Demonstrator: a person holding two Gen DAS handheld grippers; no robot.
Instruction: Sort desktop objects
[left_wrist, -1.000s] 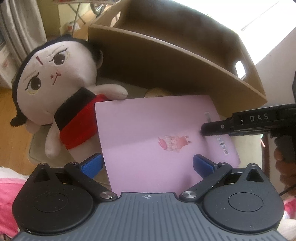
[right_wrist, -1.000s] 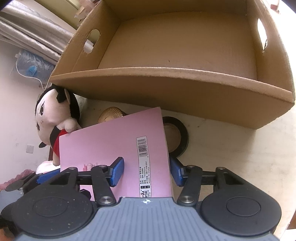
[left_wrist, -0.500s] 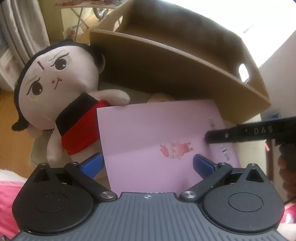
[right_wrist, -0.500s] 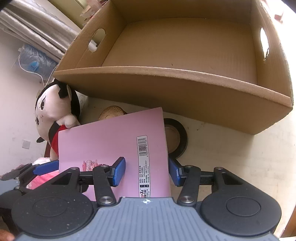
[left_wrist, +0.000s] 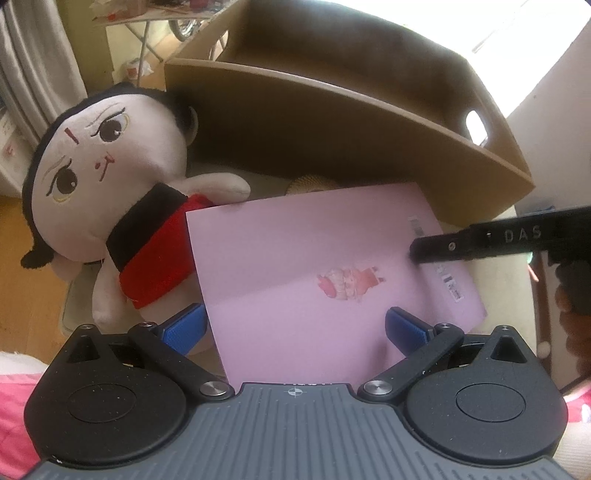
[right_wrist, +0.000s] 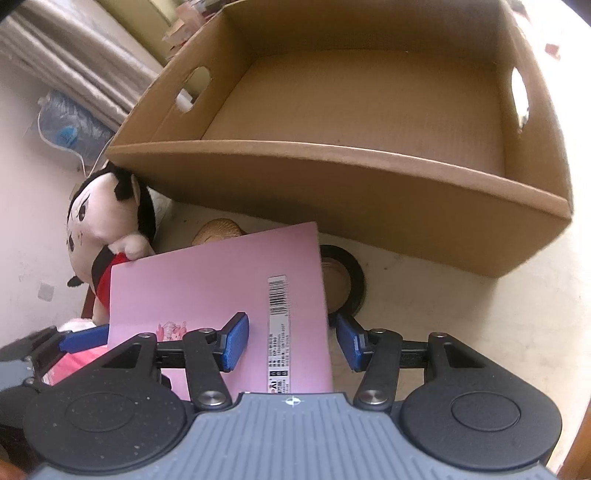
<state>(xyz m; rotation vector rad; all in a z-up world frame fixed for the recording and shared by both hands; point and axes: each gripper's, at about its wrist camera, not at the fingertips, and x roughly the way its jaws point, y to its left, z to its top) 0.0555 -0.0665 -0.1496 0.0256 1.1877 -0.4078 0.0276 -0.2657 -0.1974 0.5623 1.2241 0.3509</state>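
A pink notebook (left_wrist: 295, 258) lies tilted in front of an open cardboard box (left_wrist: 332, 140), its far left corner on the arm of a plush doll (left_wrist: 92, 166). My left gripper (left_wrist: 295, 326) hovers over the near edge of the notebook, open wide, with one pad beside its left edge and the other above its face. My right gripper (right_wrist: 291, 343) straddles the notebook's (right_wrist: 214, 288) barcode strip. Its jaws are opening and its pads do not press on the cover. One black finger (left_wrist: 480, 240) of the right gripper reaches in over the barcode.
A black tape roll (right_wrist: 351, 280) and a woven round thing (right_wrist: 218, 230) sit partly under the notebook, close to the box wall (right_wrist: 332, 184). The doll (right_wrist: 99, 218) lies left of it. Bare cream table (right_wrist: 461, 332) extends to the right. Pink cloth (left_wrist: 14, 406) shows at the lower left.
Both views have tilted slightly, so the box and the doll sit a little lower in the left view. The notebook stays under both grippers, and neither gripper has taken hold.
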